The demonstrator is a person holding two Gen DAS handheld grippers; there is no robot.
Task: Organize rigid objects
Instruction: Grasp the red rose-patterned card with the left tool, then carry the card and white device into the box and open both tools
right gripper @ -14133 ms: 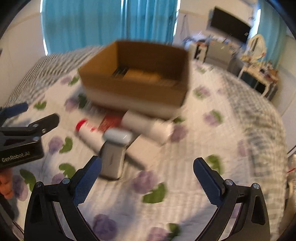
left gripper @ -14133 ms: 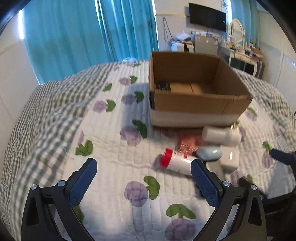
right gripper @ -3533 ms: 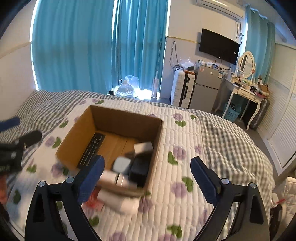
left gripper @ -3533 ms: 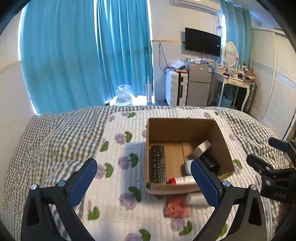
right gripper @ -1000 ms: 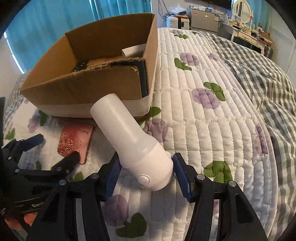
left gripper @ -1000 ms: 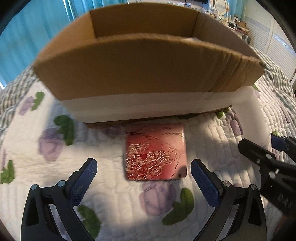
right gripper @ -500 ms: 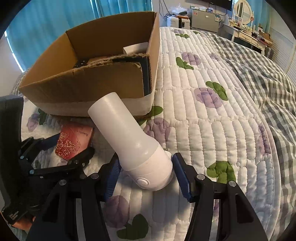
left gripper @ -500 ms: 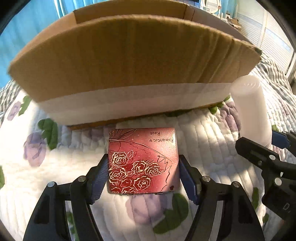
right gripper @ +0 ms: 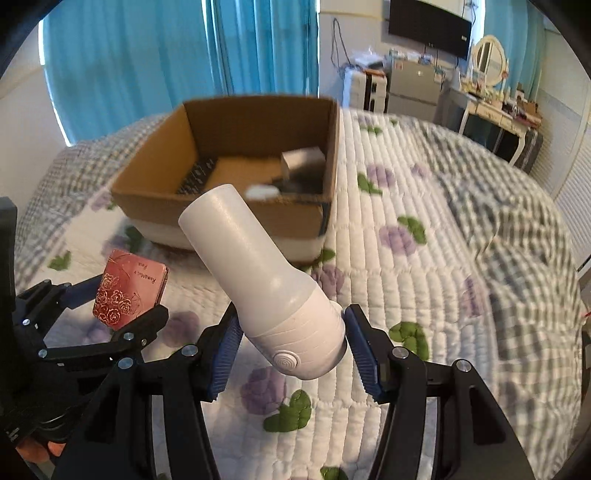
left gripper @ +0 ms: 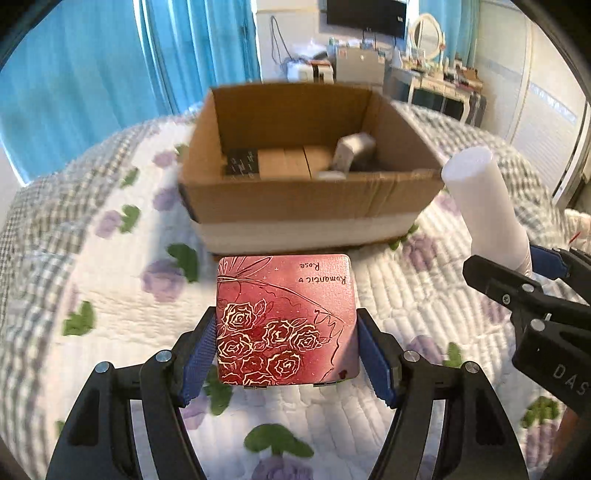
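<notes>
My left gripper is shut on a flat red case with gold roses, held level above the quilt in front of the cardboard box. The case also shows in the right wrist view. My right gripper is shut on the thick end of a white cylindrical device, tilted up toward the box. That device shows at the right of the left wrist view. A black remote, a white box and other items lie inside.
The box stands on a white quilt with purple flowers and a grey checked blanket on the bed. Blue curtains, a dresser with mirror and a wall TV are behind.
Both grippers have risen and drawn back from the box, carrying the red case and the white device off the quilt. The inside of the box has come into view.
</notes>
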